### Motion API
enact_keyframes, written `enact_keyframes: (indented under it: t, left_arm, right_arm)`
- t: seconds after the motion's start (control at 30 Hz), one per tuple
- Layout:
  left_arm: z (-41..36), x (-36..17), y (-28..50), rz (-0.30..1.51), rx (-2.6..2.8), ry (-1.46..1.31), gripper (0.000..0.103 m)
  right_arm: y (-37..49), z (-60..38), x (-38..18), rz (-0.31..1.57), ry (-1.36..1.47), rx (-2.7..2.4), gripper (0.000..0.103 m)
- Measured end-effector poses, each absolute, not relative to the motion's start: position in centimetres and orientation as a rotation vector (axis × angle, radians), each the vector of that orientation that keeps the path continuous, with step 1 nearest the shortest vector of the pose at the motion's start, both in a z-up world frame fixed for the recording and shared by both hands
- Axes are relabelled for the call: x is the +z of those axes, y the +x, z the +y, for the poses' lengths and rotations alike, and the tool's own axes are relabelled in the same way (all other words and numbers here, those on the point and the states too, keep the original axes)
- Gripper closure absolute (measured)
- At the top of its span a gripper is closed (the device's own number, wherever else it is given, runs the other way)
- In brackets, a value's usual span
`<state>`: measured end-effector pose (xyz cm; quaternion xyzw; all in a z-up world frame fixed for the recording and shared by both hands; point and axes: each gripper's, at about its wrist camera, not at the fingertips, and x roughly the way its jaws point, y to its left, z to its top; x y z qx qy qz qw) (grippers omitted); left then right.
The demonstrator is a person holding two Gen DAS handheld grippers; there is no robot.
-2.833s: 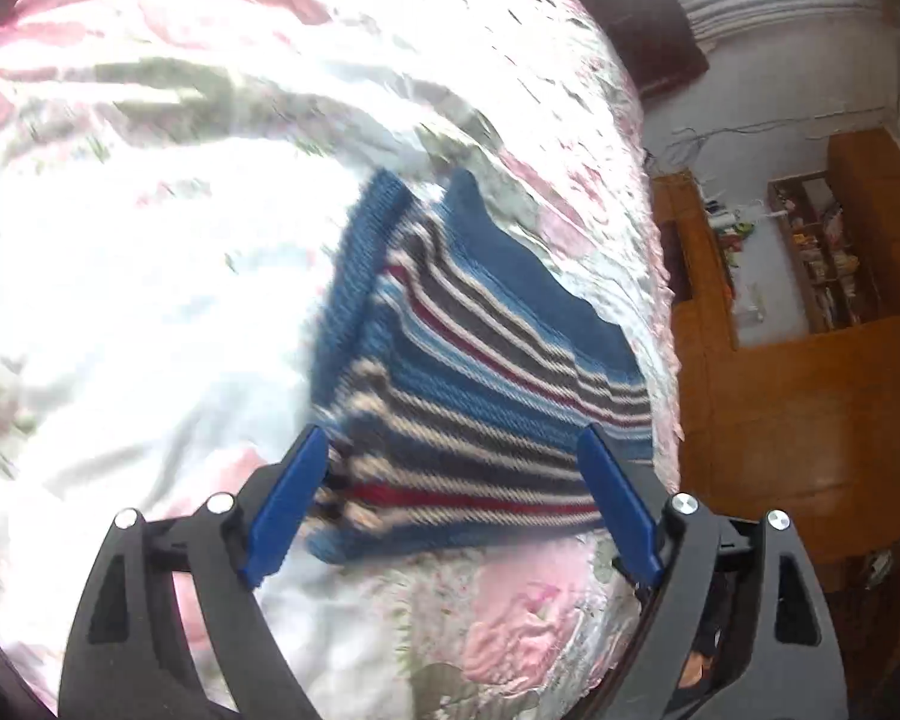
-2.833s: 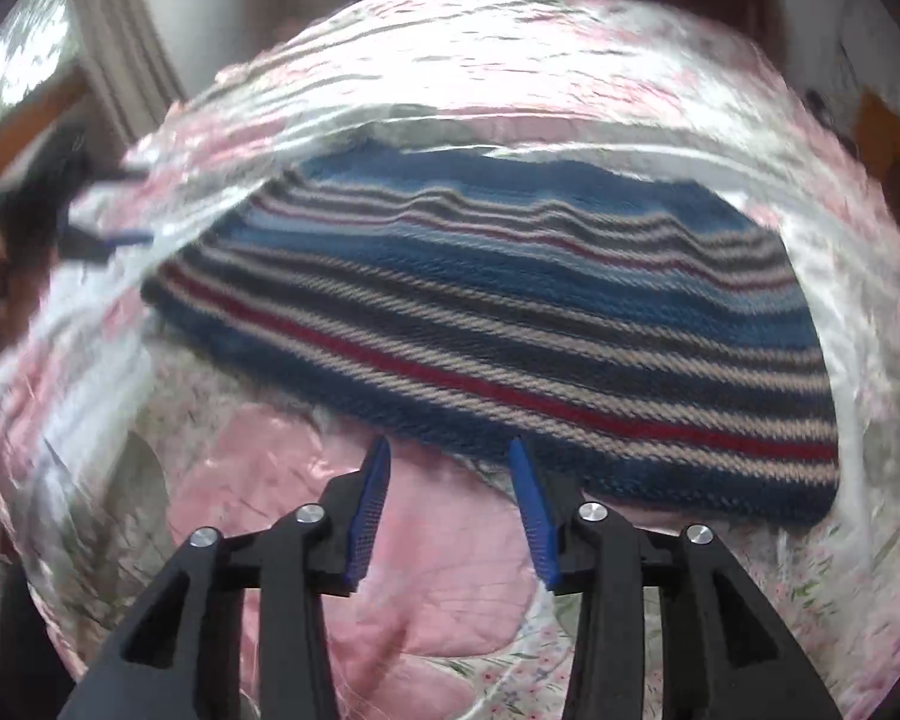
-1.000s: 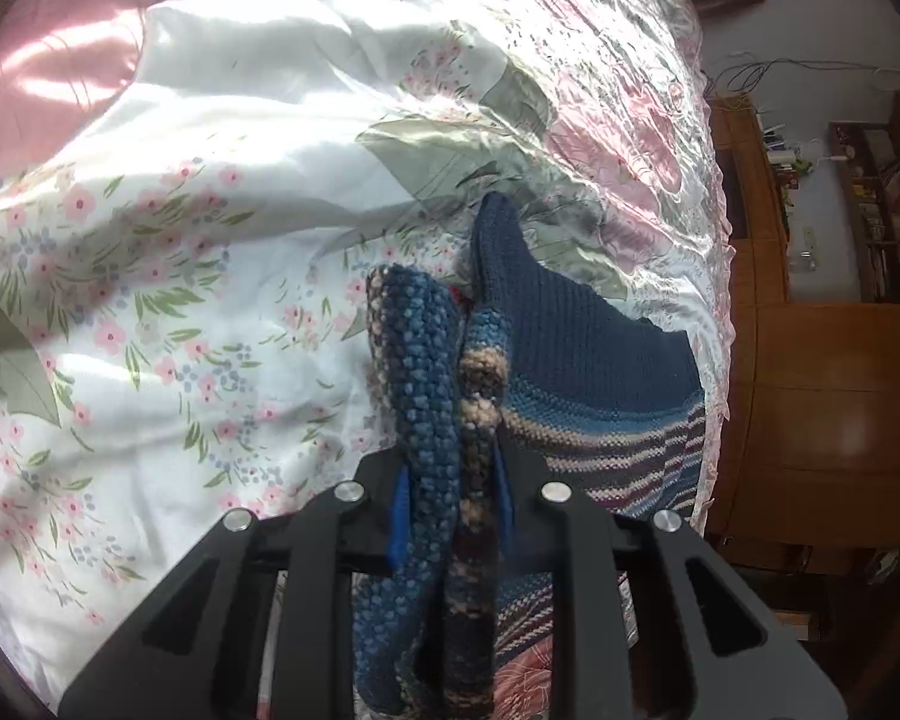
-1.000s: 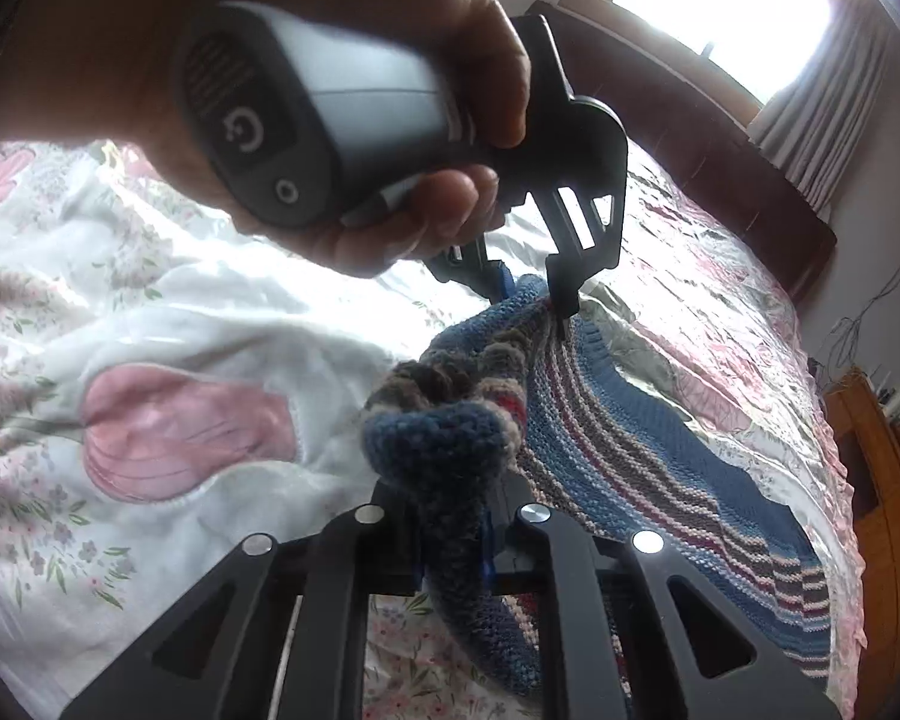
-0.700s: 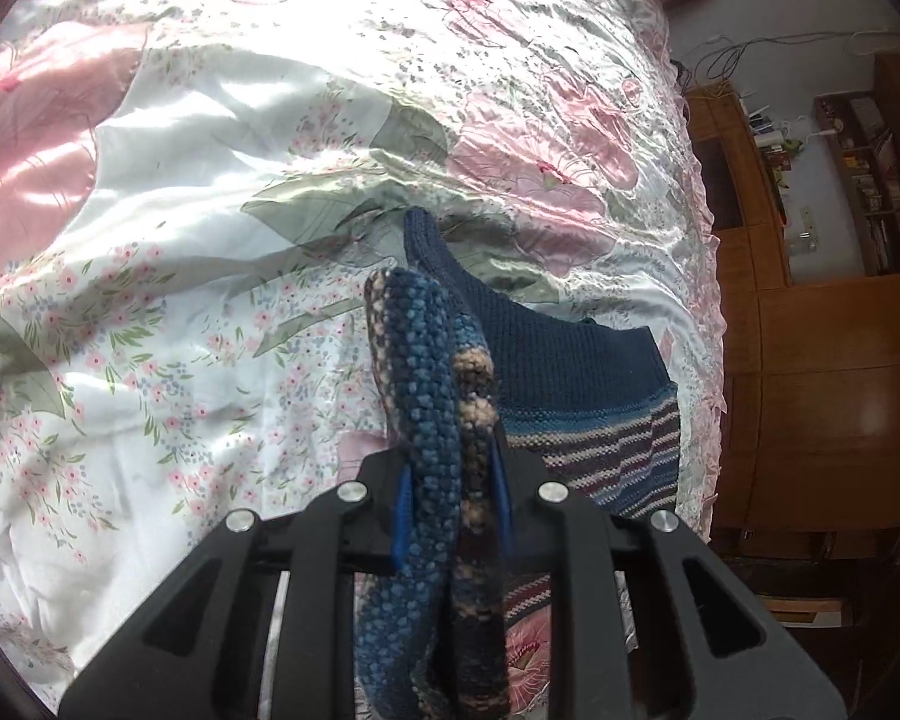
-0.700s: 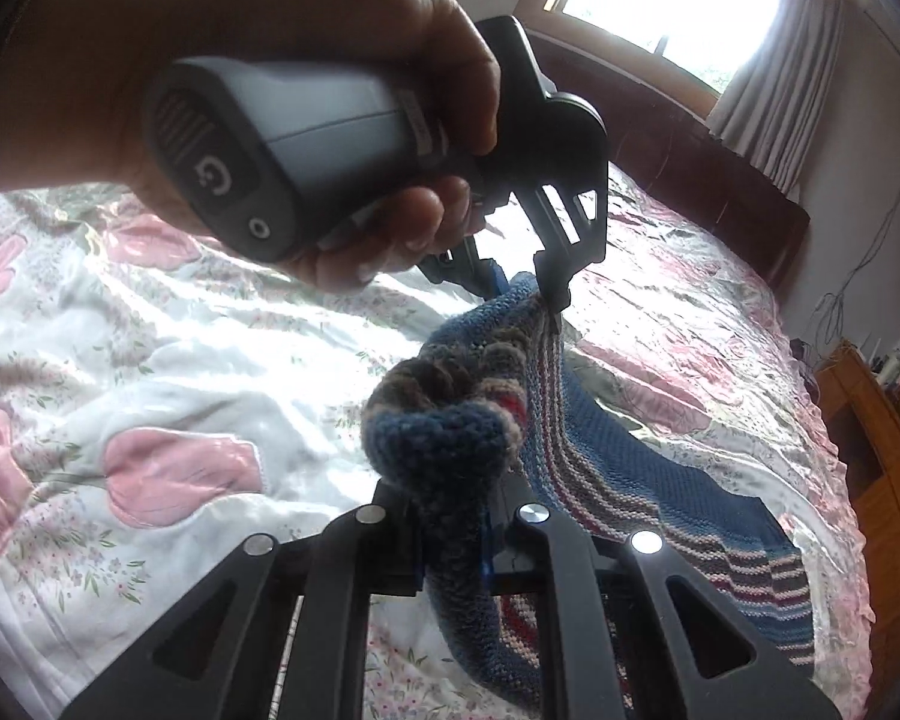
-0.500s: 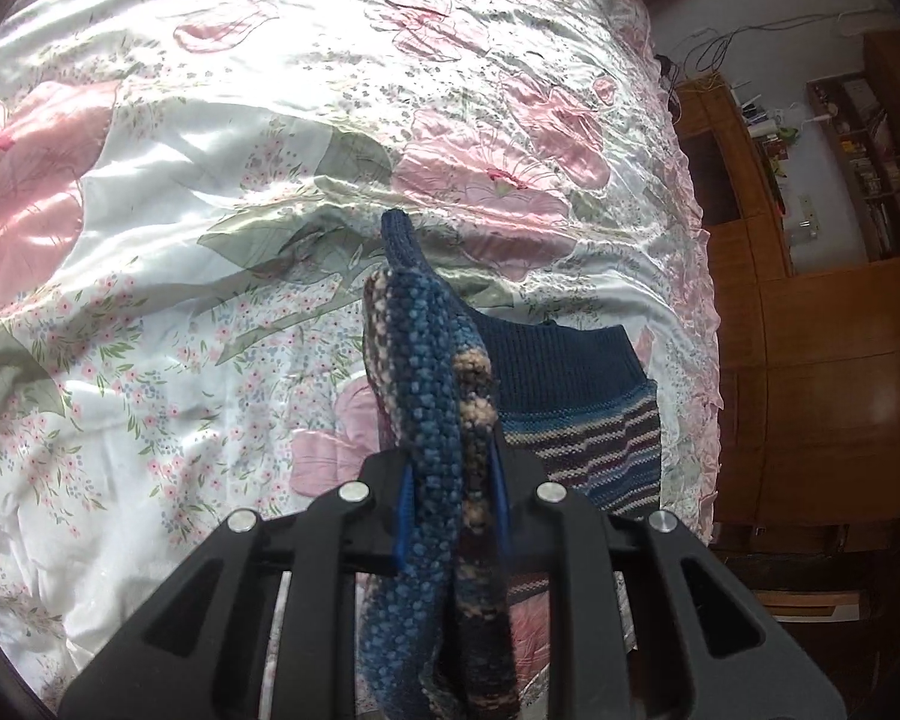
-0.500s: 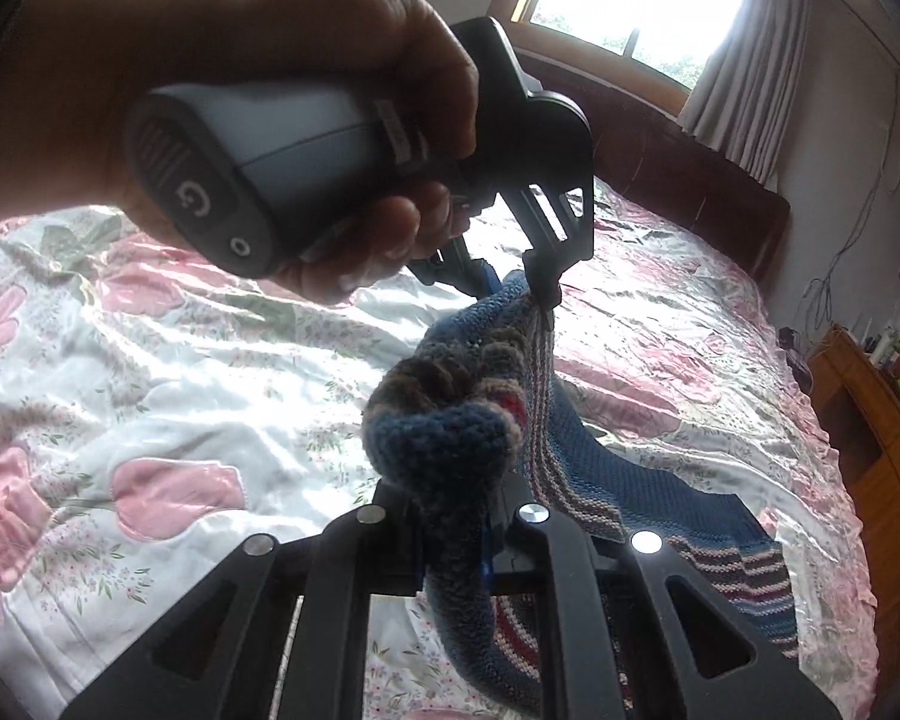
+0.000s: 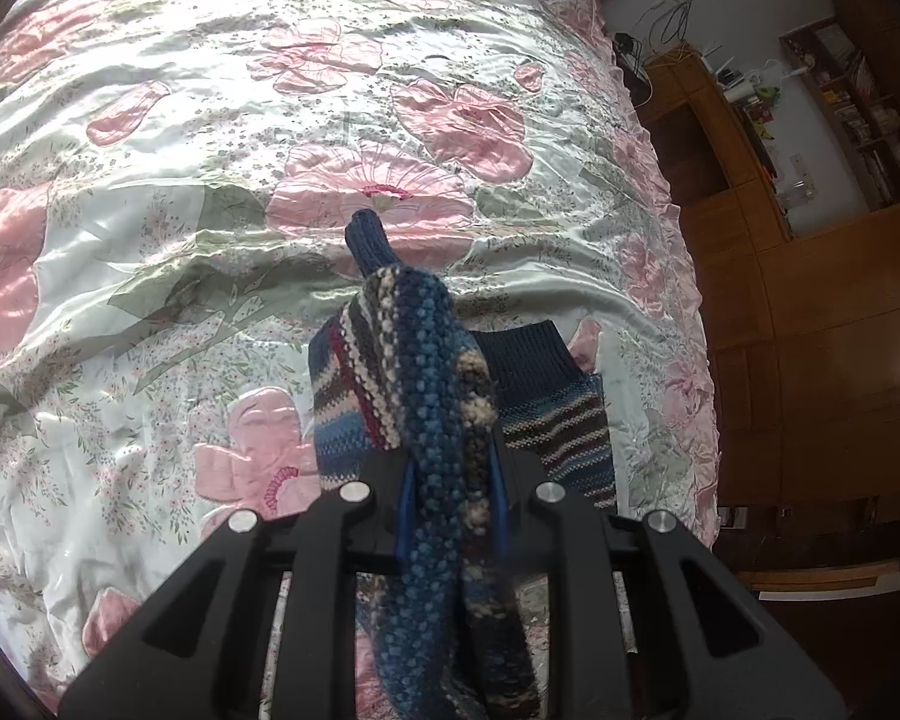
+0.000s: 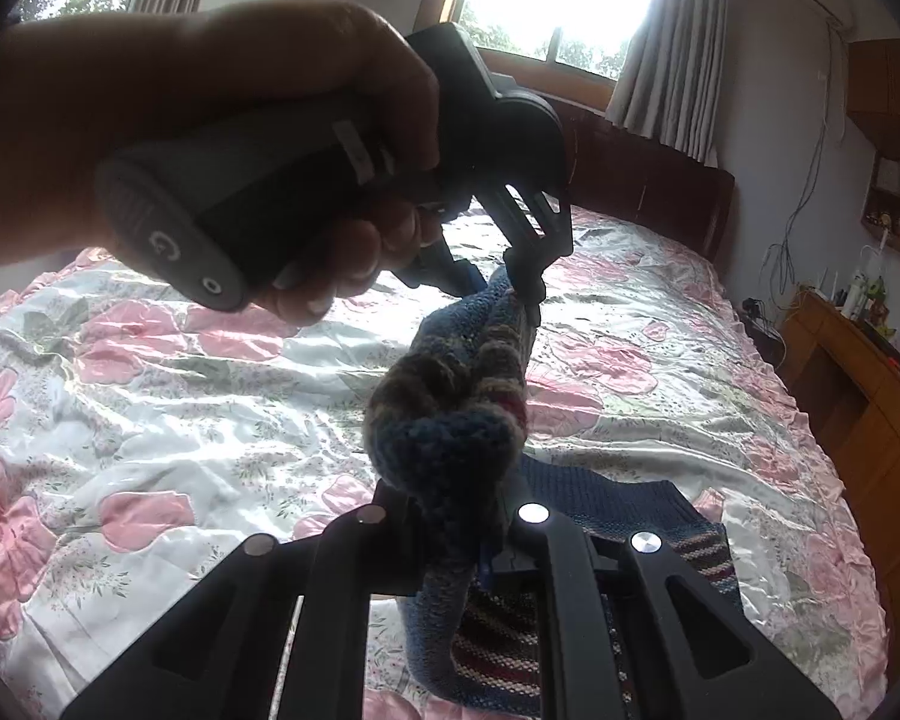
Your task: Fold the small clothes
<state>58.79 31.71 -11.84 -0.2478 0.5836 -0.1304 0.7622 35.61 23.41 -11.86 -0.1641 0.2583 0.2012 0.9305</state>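
We lift the striped knit [image 9: 444,396] off the bedspread [image 9: 150,192], both grippers (left gripper [image 9: 450,498], right gripper [image 10: 480,534]) pinching one edge; next we lay it doubled over, corners aligned.

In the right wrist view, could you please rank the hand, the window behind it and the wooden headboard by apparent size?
1. hand, though it is nearest the camera, which inflates it.
2. window
3. wooden headboard, alike in apparent size to the window; partly hidden.

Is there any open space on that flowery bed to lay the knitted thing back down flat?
Plenty. The bedspread lies bare to the left of the hanging striped knit and beyond it toward the headboard. It is tight only on the right, where the bed edge meets the wooden cabinets.
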Motion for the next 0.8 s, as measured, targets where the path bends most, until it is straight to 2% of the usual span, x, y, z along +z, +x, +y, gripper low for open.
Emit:
enact_keyframes:
  t: [0.43,0.8]
  left_arm:
    - [22.4,-11.3,60.7,1.282,-0.306,-0.466,0.085]
    - [13.3,-14.2,62.4,1.332,-0.337,-0.402,0.085]
  right_arm:
    - [37.2,15.3,-11.7,0.53,-0.264,0.347,0.092]
    - [38.6,7.7,-14.0,0.557,-0.216,0.291,0.092]
